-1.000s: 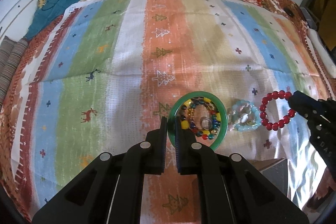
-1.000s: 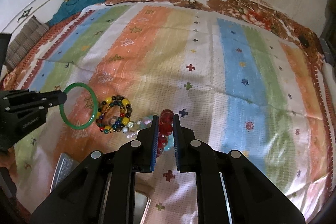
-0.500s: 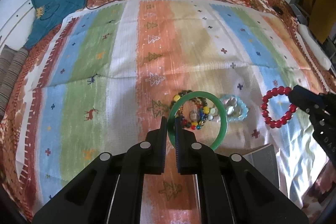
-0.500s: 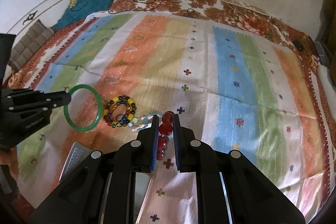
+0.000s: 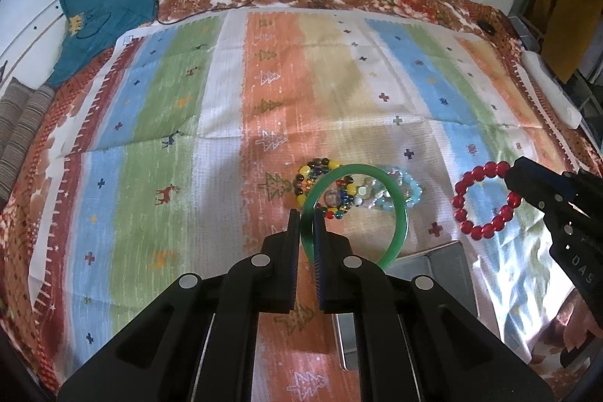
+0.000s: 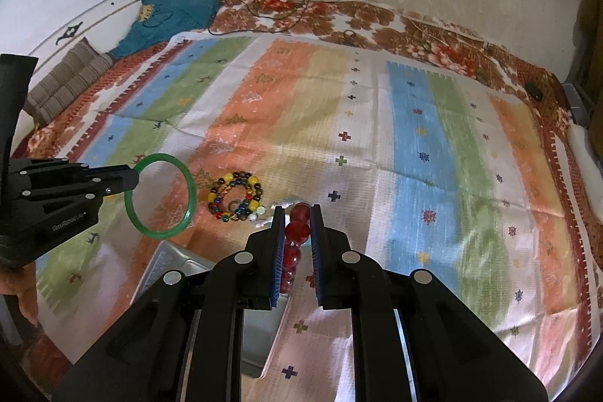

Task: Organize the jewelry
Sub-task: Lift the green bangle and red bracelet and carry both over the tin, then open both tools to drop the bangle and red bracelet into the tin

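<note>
Metal tray (image 5: 433, 257) contents hidden; left hand-held gripper (image 5: 307, 219) clamps green bangle (image 5: 399, 210), right hand-held gripper (image 6: 297, 217) clamps red bracelet (image 6: 296, 232).

Both wrist cams are looking steeply down along their own fingers at the striped blanket (image 5: 233, 108), fairly close. Both are sharing the multicolour bead bracelet (image 6: 235, 194) and green bangle (image 5: 399, 210); each is also catching the other gripper at its frame edge.

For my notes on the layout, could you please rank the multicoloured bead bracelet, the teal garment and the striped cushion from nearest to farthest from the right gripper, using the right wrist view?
From the right gripper:
1. Multicoloured bead bracelet, just left on the cloth.
2. Striped cushion, far left edge.
3. Teal garment, back left against the wall.
</note>
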`<state>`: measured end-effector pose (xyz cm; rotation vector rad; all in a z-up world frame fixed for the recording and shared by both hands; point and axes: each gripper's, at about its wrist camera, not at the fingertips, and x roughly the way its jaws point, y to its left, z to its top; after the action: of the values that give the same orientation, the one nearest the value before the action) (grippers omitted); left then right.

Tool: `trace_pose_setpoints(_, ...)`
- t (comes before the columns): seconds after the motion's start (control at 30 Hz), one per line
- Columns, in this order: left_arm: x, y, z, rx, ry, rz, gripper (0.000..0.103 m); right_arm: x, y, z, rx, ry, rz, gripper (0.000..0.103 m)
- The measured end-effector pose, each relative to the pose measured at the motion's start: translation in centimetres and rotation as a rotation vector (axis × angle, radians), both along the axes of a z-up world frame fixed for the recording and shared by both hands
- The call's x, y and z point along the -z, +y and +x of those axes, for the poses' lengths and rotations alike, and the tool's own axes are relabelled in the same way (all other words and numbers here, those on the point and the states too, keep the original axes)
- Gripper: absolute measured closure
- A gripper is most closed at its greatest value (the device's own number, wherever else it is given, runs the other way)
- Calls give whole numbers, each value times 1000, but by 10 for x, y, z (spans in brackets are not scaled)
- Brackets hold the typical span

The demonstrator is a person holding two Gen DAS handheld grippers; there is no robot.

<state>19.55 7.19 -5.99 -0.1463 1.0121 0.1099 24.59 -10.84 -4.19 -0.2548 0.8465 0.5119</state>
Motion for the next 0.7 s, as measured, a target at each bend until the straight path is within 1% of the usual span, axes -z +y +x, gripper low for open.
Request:
trace_pose_setpoints(0.3,-12,-14,-19,27,-29,0,97,-11,-1,-26,-35,-26,21,89)
trace_pose_setpoints(0.57,-8,-19,-37,33,-17,12,97,-2,-4,-39,-42,-4,6,89)
trace_pose_setpoints(0.7,-7,-27,-46,57,-13,13,96,1,-9,-44,-29,6,-1,89)
